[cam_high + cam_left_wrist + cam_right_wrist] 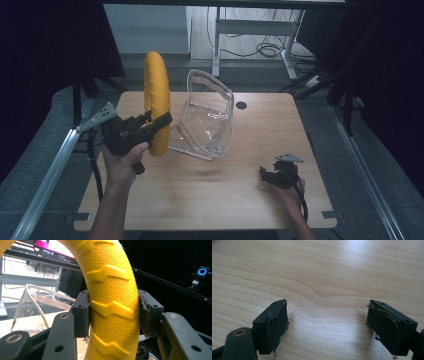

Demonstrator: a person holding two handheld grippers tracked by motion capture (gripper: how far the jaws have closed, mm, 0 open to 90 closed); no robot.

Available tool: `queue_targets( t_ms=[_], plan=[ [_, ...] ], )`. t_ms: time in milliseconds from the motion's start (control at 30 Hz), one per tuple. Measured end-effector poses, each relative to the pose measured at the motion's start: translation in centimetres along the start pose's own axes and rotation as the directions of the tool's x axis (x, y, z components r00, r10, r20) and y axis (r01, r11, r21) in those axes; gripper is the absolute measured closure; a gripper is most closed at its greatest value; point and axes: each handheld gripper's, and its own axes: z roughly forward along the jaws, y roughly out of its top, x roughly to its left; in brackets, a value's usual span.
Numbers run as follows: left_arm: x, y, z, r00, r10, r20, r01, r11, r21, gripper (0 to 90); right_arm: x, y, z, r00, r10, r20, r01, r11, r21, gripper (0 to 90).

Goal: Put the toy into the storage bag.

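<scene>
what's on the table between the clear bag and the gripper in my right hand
Nothing. In the high view, bare wooden table runs from the clear bag to the right gripper, whose jaws stand open over bare wood in the right gripper view.

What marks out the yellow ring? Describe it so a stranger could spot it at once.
Start at the wooden table and look above its left edge, where the left gripper is raised. Clamped between its jaws, standing on edge, is the yellow ring, beside the clear plastic bag. It is the one bright yellow thing here, with a pebbled surface and raised zigzag treads like a tyre.
</scene>
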Motion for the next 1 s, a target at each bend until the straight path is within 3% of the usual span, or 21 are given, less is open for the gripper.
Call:
queue_targets(
  t_ms=[1000],
  plan=[
    [-1.0, 2.3, 2.4, 0.9999, 0.007, -0.011, -0.007, 0.9997, -0.023, 50.7, 0.0, 0.0, 0.0, 1.0, 0.003, 0.001, -0.003, 1.0, -0.002, 17.0]
  ],
)
